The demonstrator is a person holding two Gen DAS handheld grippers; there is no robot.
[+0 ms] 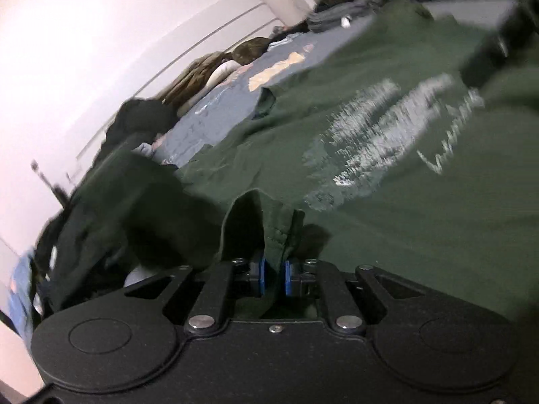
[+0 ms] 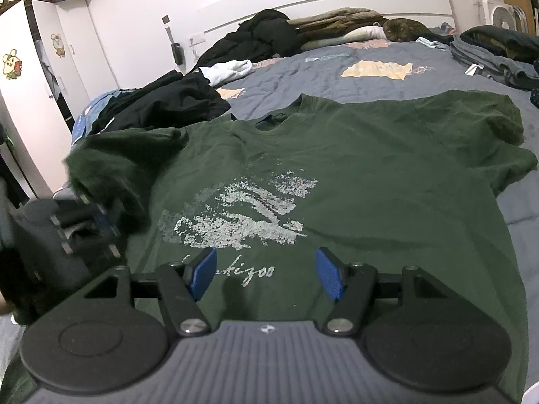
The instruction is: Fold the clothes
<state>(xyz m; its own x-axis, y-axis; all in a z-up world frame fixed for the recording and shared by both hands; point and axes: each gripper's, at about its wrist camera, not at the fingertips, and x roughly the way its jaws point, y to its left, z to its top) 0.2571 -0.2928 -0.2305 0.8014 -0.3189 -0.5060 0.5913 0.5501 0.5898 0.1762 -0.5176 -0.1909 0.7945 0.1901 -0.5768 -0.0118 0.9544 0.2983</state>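
A dark green T-shirt [image 2: 337,175] with a white chest print lies face up on the bed, collar toward the headboard. In the right wrist view my right gripper [image 2: 266,276] hovers open over the shirt's lower front, with only flat cloth below its blue pads [image 2: 202,274]. My left gripper [image 2: 97,222] is a blur at the shirt's left edge, by the raised left sleeve. In the left wrist view, which is rolled, the left gripper [image 1: 273,274] is shut on a pinched fold of the green T-shirt [image 1: 387,229], and the fabric stands up between its pads.
The blue-grey quilt [image 2: 370,57] covers the bed. A heap of black clothes [image 2: 168,101] lies left of the shirt. A stack of grey and dark garments [image 2: 498,57] sits at the far right. A cat [image 2: 401,30] rests by the headboard. A white wardrobe [image 2: 33,84] stands left.
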